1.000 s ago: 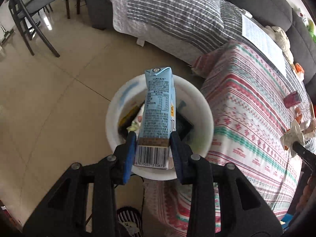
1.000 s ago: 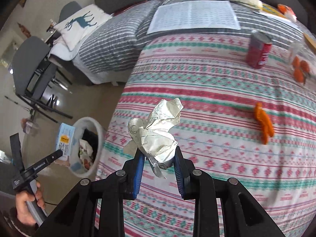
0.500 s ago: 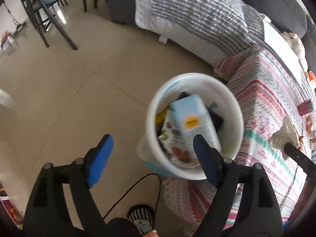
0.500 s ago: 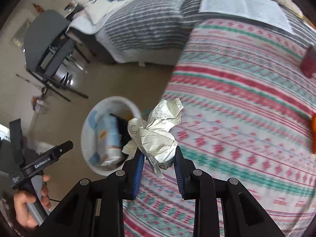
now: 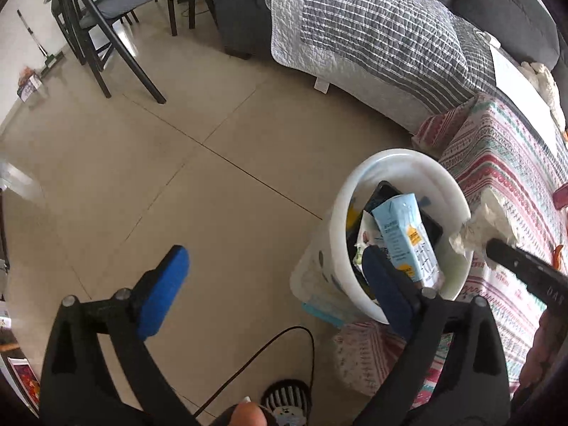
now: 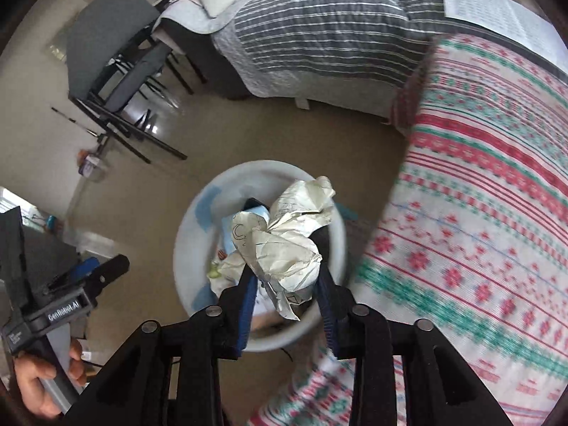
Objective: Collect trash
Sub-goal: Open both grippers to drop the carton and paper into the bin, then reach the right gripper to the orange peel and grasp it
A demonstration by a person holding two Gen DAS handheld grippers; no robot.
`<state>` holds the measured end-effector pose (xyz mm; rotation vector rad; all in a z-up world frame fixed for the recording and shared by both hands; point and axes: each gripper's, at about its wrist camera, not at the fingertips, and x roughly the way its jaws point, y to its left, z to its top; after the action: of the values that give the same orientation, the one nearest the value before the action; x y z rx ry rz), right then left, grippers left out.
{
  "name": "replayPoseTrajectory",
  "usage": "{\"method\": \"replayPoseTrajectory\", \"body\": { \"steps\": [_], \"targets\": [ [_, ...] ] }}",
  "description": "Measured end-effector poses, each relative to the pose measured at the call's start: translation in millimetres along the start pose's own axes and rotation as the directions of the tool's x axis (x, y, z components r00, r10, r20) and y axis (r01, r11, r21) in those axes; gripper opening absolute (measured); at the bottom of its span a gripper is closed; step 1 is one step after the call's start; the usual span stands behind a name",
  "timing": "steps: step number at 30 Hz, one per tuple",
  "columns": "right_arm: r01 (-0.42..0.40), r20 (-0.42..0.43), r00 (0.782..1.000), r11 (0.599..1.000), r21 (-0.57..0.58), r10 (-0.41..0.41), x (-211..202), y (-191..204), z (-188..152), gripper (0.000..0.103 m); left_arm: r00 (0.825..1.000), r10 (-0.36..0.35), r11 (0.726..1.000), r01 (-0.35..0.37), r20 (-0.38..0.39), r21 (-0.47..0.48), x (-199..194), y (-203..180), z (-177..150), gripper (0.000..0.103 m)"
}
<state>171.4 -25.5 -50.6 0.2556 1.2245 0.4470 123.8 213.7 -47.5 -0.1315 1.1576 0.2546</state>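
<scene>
Left gripper [image 5: 273, 269]: the jaws were spread wide with nothing between them; the blue pads were well apart, one over the bare floor, the other at the near rim of the bin.
Right gripper [image 6: 287, 296]: the jaws were closed narrow on the crumpled paper [image 6: 284, 238], which was gripped at its lower part between the two blue-edged fingers; most of the wad stood out above and ahead of the fingertips.
Crumpled paper, place: in the right wrist view it was seen directly over the mouth of the white bin [image 6: 198, 220]; in the left wrist view the same wad [image 5: 486, 220] was seen at the bin's rim on the side nearest the patterned cloth.
Milk carton [image 5: 406, 238]: a light-blue carton was seen lying tilted inside the white bin [image 5: 340, 213], on top of dark and printed wrappers, just beyond the left gripper's right-hand pad and clear of both pads.
Bin, place: it was set on the tan tiled floor [image 5: 177, 163], just beside the surface covered with the red, green and white patterned cloth [image 6: 497, 213].
Surroundings: a grey striped quilt [image 5: 372, 32] was draped over a sofa beyond the bin, and dark chairs [image 5: 106, 17] were seen farther off.
Hand [image 6: 39, 383]: the left gripper's handle was seen held in a bare hand at the lower left of the right wrist view.
</scene>
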Motion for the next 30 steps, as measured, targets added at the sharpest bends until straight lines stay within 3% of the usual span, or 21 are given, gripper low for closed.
{"method": "replayPoseTrajectory", "body": {
  "steps": [1, 2, 11, 19, 30],
  "targets": [
    [-0.006, 0.0, 1.0, 1.0, 0.009, 0.006, 3, 1, 1, 0.051, 1.0, -0.001, 1.0, 0.001, -0.001, 0.002, 1, 0, 0, 0.098],
    [-0.016, 0.0, 1.0, 1.0, 0.026, 0.016, 4, -1, 2, 0.054, 1.0, -0.004, 1.0, 0.004, -0.003, 0.003, 1, 0, 0, 0.098],
    [0.015, 0.033, 0.999, 0.996, 0.091, -0.018, -20, -21, -3, 0.062, 0.999, -0.033, 0.999, 0.032, 0.011, 0.021, -8, -13, -2, 0.098],
    [0.117, 0.078, 0.989, 0.984, 0.136, -0.129, -77, -58, -28, 0.076, 0.999, -0.046, 0.994, 0.044, 0.019, 0.097, -16, -40, -9, 0.098],
    [0.329, 0.104, 0.923, 0.899, 0.29, -0.371, -151, -170, -62, 0.081, 0.997, -0.08, 0.975, 0.081, -0.012, 0.209, -17, -99, -14, 0.102]
  ]
}}
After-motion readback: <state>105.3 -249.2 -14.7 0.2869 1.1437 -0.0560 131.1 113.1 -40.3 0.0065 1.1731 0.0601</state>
